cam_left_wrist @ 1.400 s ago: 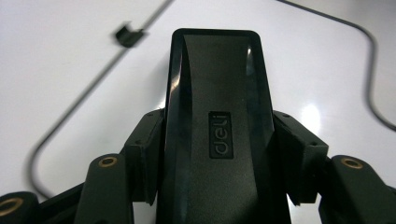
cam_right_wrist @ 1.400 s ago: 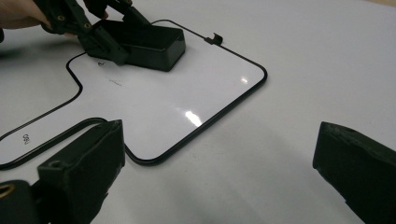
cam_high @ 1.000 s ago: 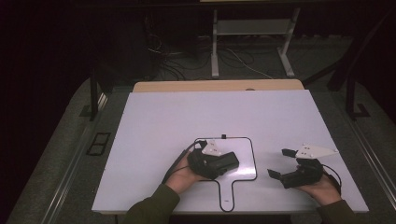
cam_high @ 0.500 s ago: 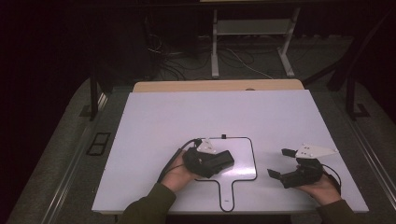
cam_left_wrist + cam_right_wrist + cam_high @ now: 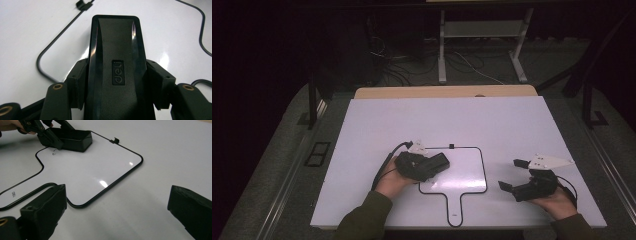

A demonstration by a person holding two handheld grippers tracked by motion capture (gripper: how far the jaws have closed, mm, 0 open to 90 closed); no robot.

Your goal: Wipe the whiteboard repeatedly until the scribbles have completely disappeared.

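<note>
The left tongs (image 5: 439,162) are clenched on a black whiteboard eraser (image 5: 116,70), the pads pressing its two long sides, as the left gripper view shows. The eraser rests low on the small paddle-shaped whiteboard (image 5: 462,170), at that board's left edge and near its upper corner, and the board itself lies flat on the white worktop (image 5: 492,120) with its handle pointing toward the person. A short dark pen mark (image 5: 54,153) sits on the board just beside the eraser, on the side nearer the handle. A small black clip (image 5: 451,146) rides on the board's far edge.

The step in hand looks like wiping the board clean. To do it well, the eraser's felt face should stay flat on the board rather than tipped onto an edge, and the stroke should run from the upper left corner toward the handle so that it passes squarely over the pen mark. Light, even pressure matters, because the board is loose on the worktop and could slide under a hard push.

The right tongs (image 5: 511,176) are released, their jaws wide apart with nothing between them, hovering off the board's right edge. From there they could well press down on the board's right rim or handle to pin it during the wipe.
</note>
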